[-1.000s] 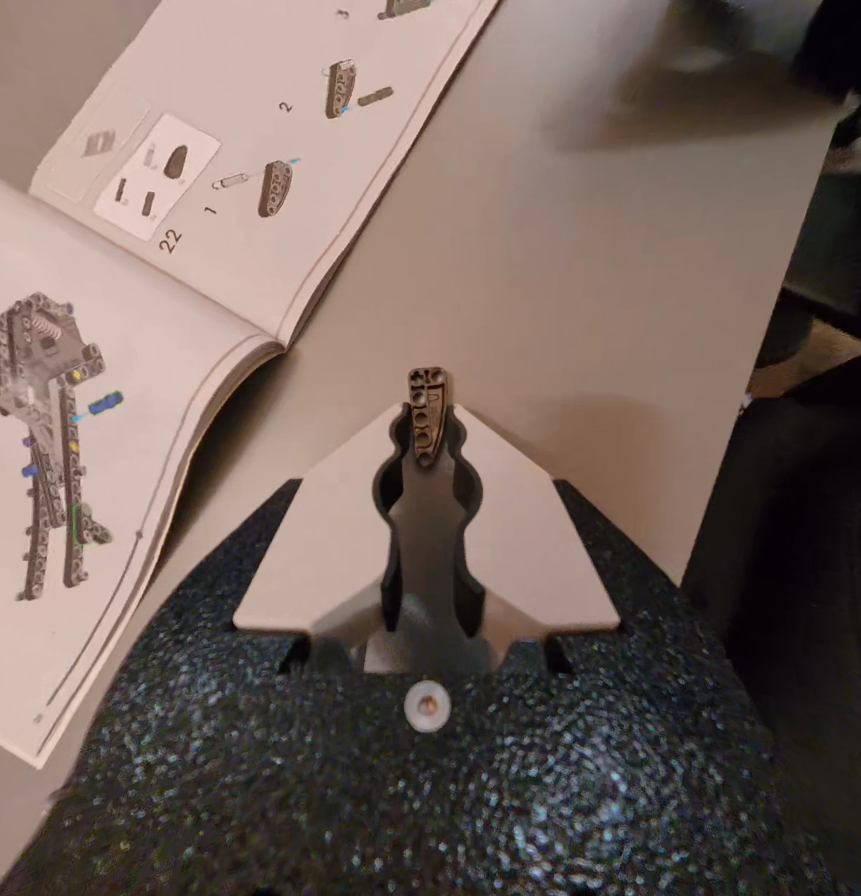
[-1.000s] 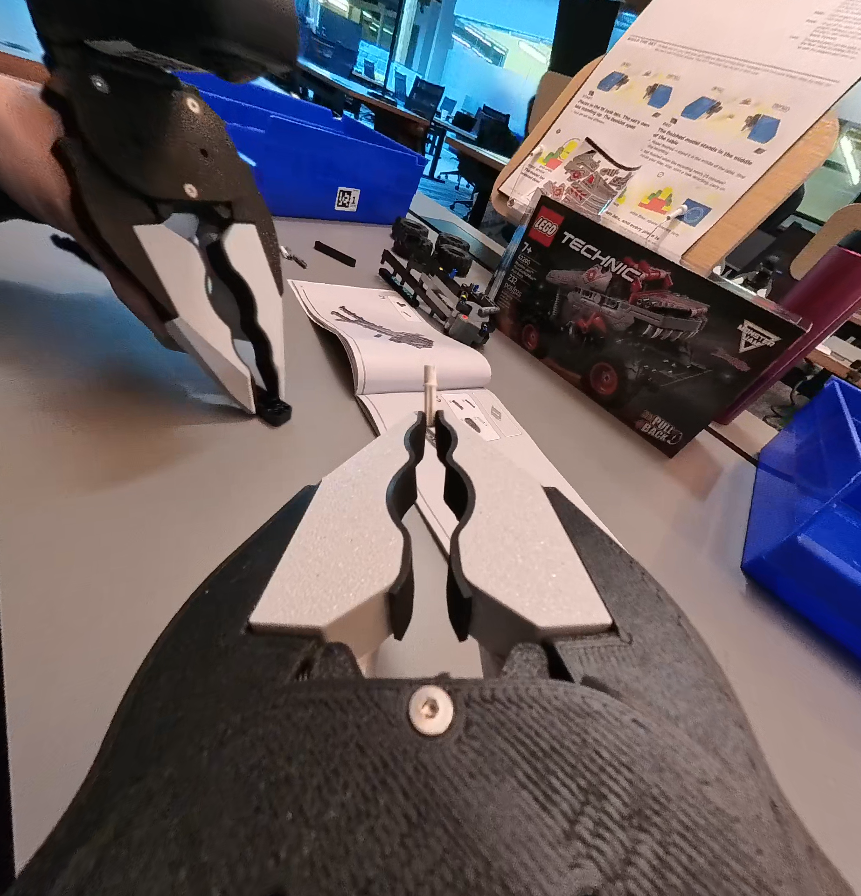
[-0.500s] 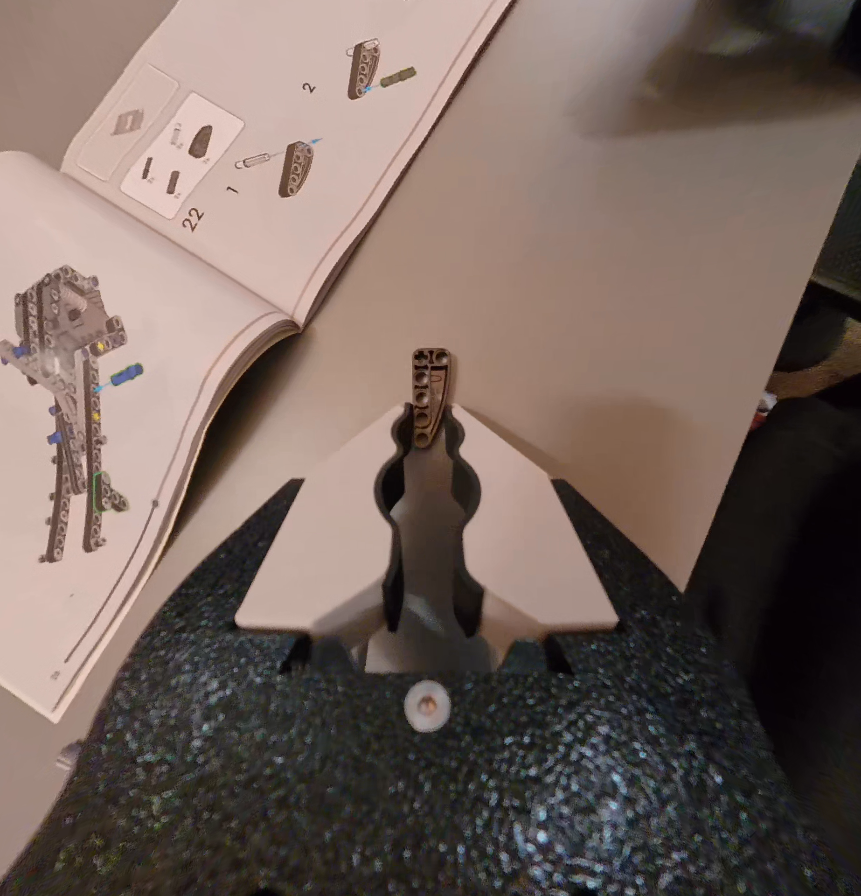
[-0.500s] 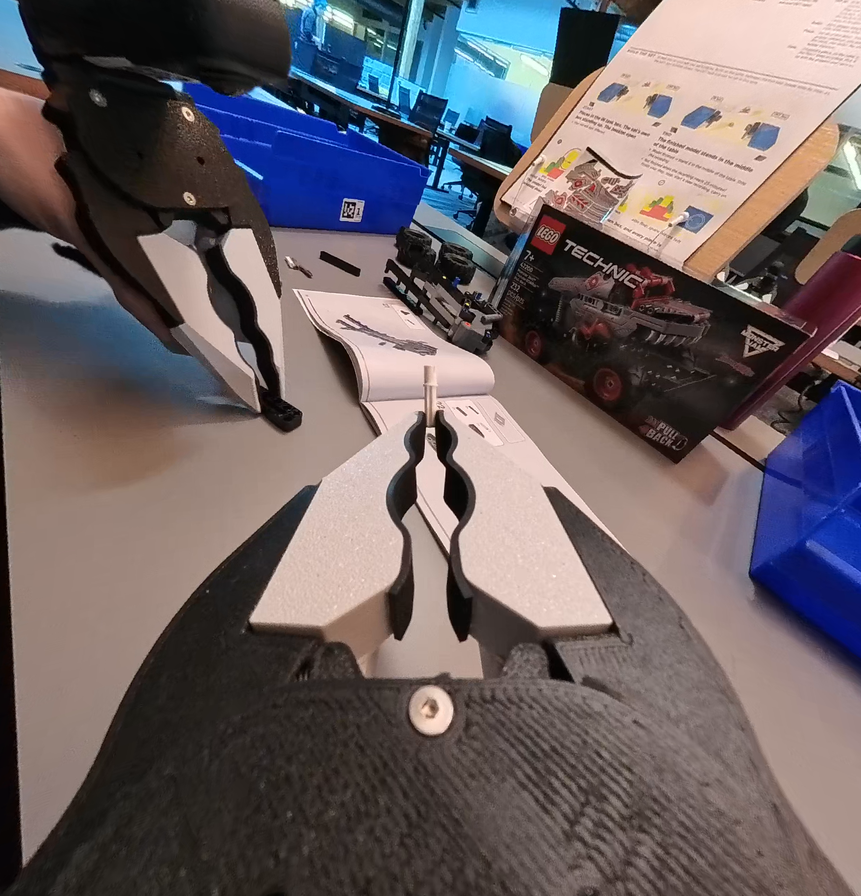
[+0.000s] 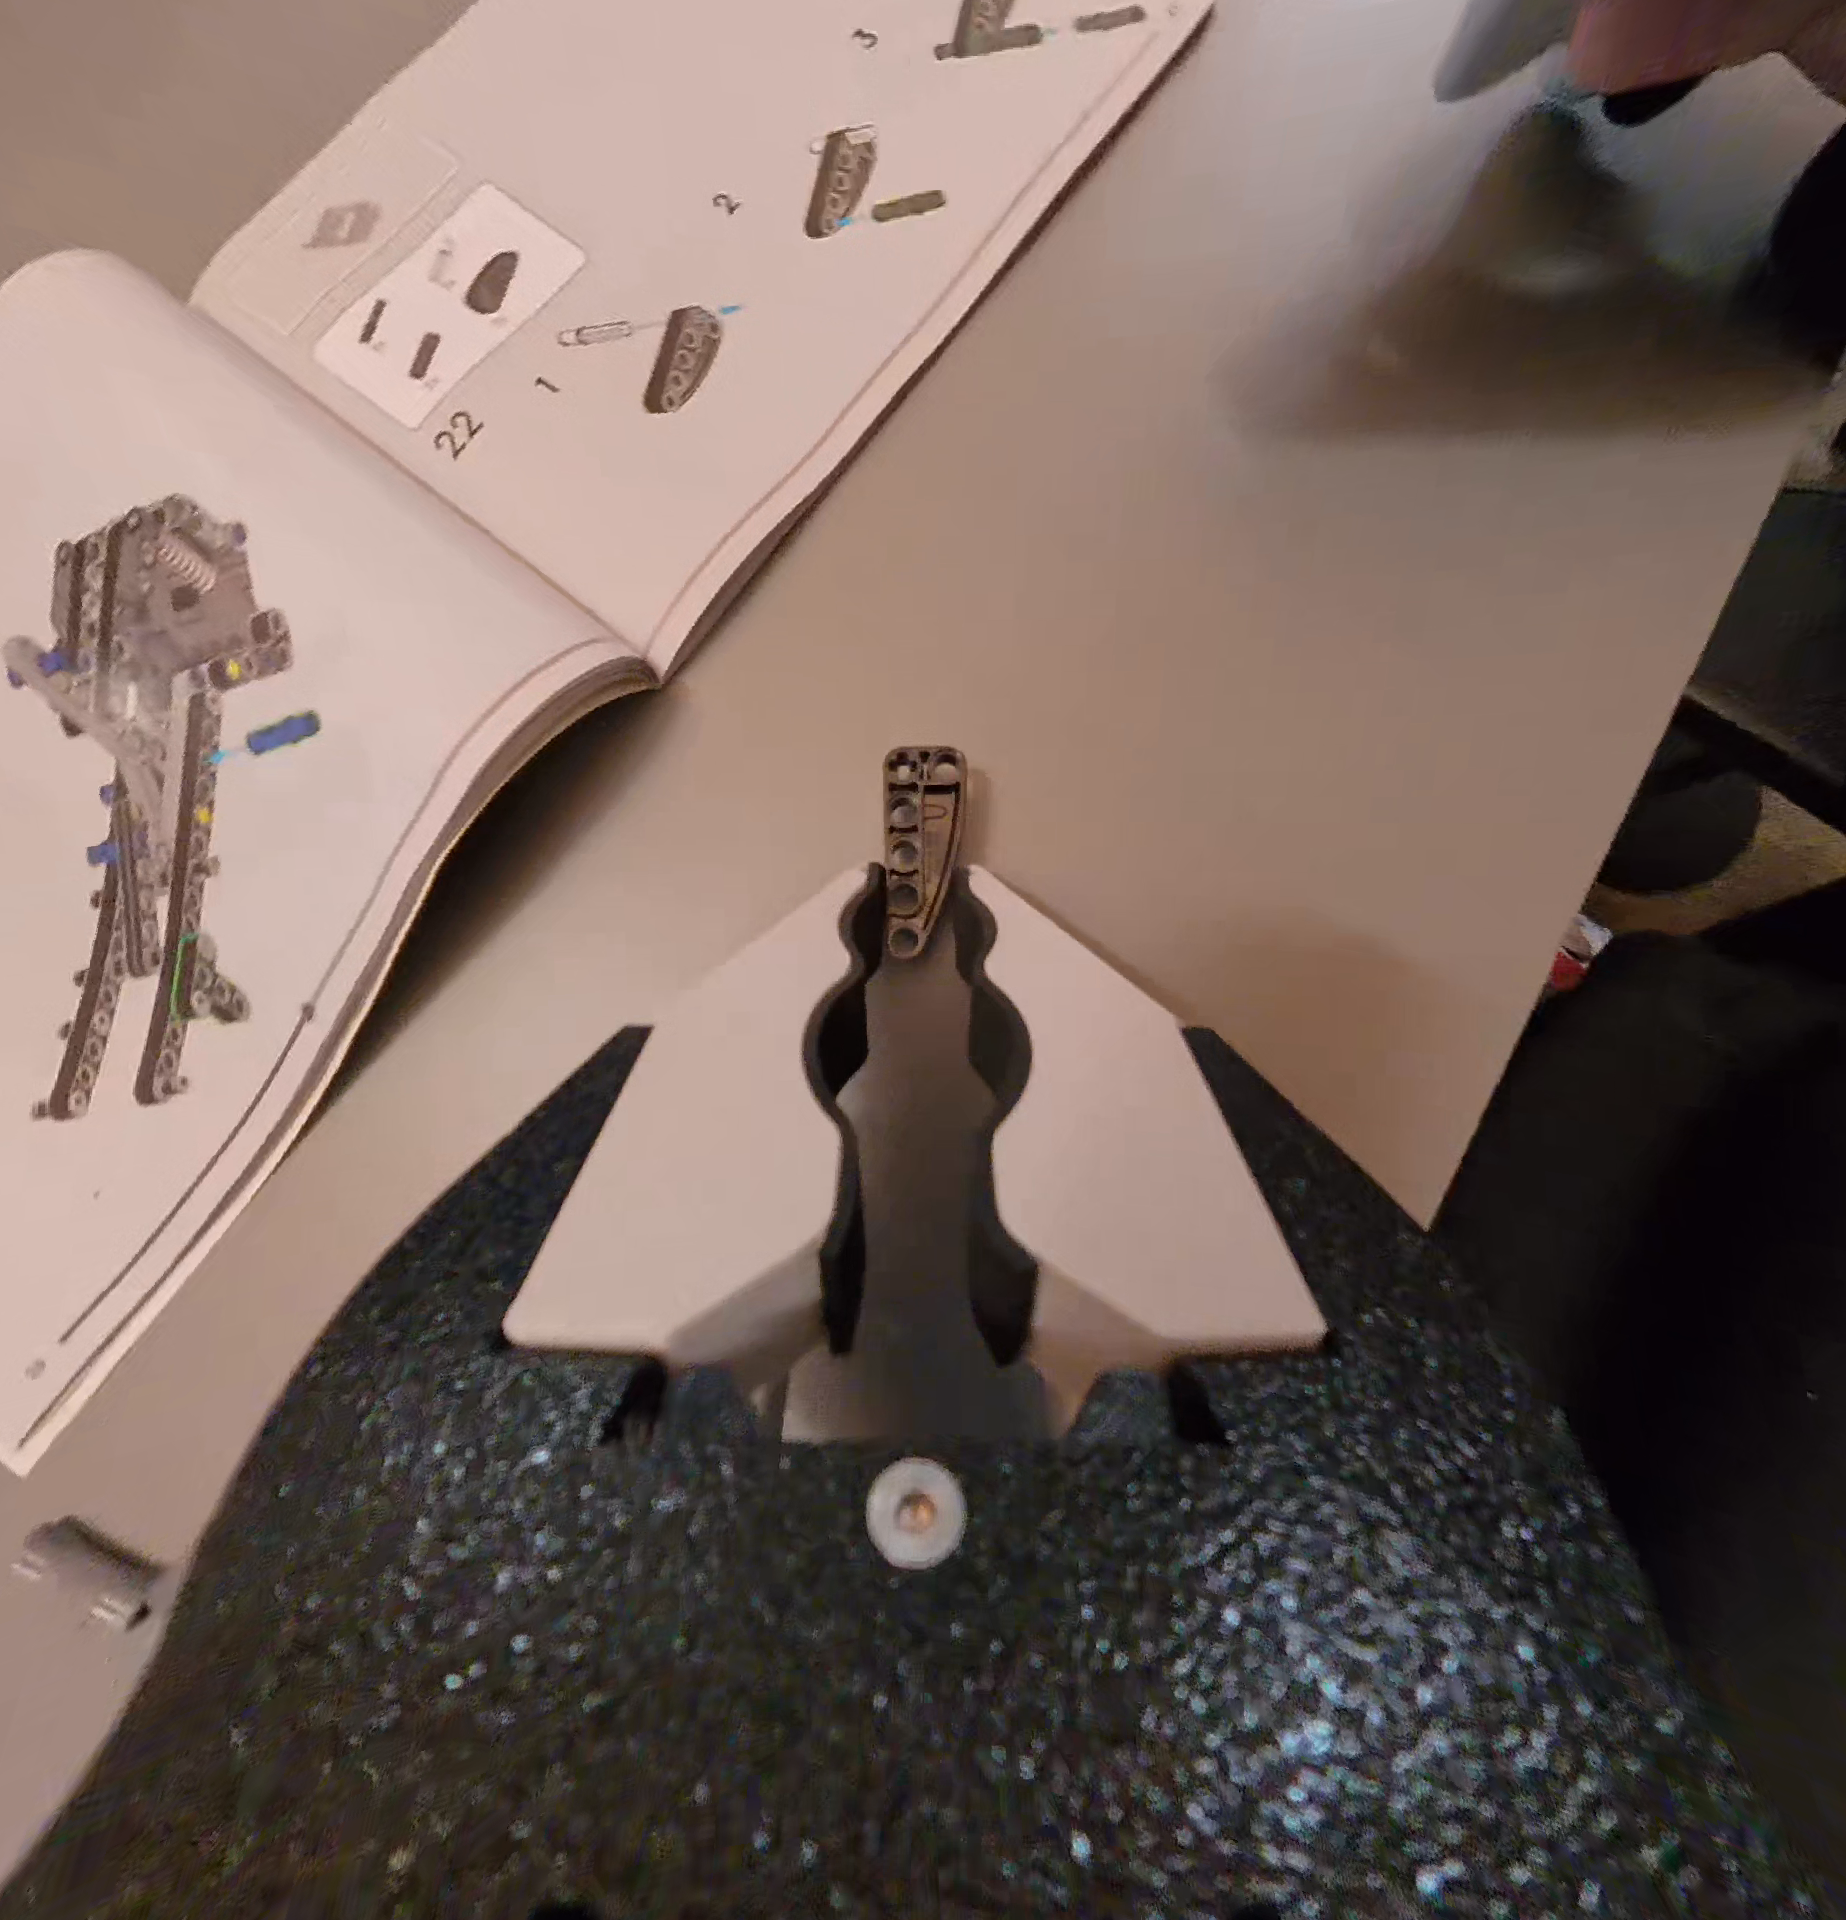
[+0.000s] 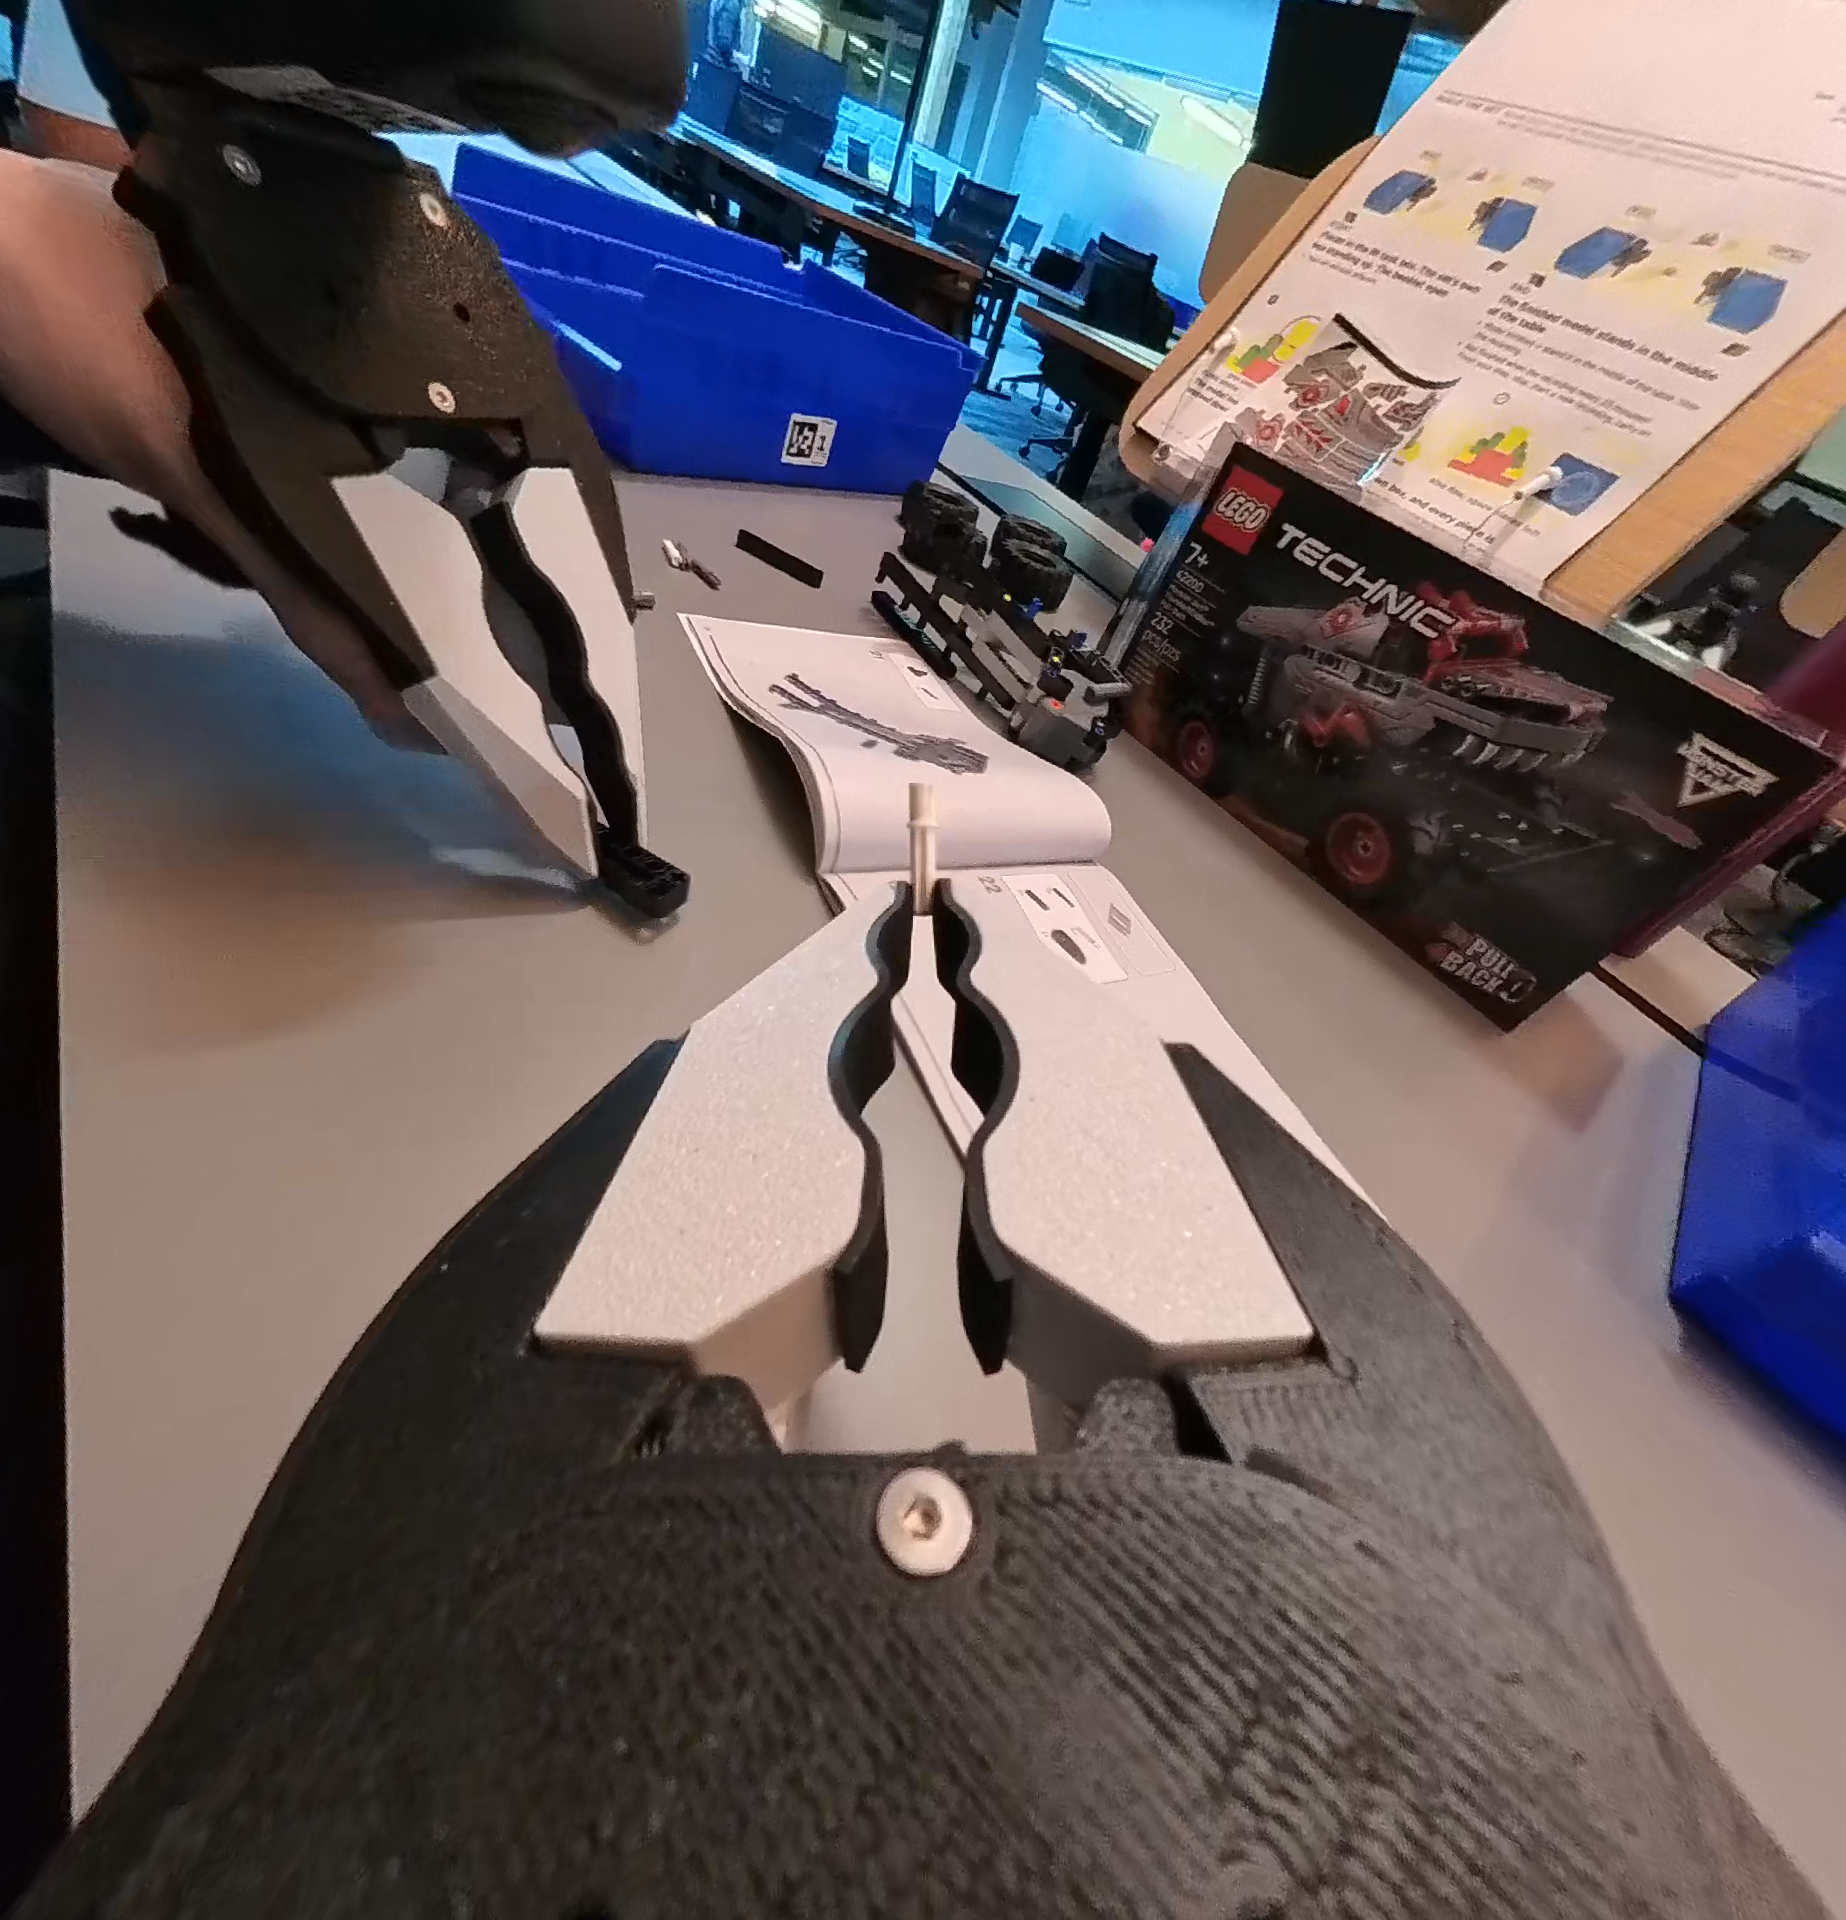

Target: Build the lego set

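My left gripper [image 5: 921,883] is shut on a dark tapered Technic panel with holes [image 5: 924,842], which sticks out past the tips. In the right wrist view this left gripper [image 6: 612,847] points steeply down and the panel [image 6: 644,875] sits at the table surface. My right gripper [image 6: 921,896] is shut on a thin white pin [image 6: 920,844] that stands up between the tips, right of the panel and apart from it. The open instruction booklet [image 5: 462,540] lies between them and also shows in the right wrist view [image 6: 960,800].
A part-built chassis with black wheels [image 6: 1002,623] stands behind the booklet. The set's box [image 6: 1470,727] is at the right, with blue bins [image 6: 742,353] at the back and right [image 6: 1792,1195]. A black beam [image 6: 779,556] and a small grey piece [image 5: 88,1584] lie loose. The table edge [image 5: 1584,935] runs close on the right. The grippers' ends are close to 12 centimetres from one another.
The left gripper with the panel has shifted slightly toward the booklet and the right gripper. The right gripper still holds the pin in about the same place.
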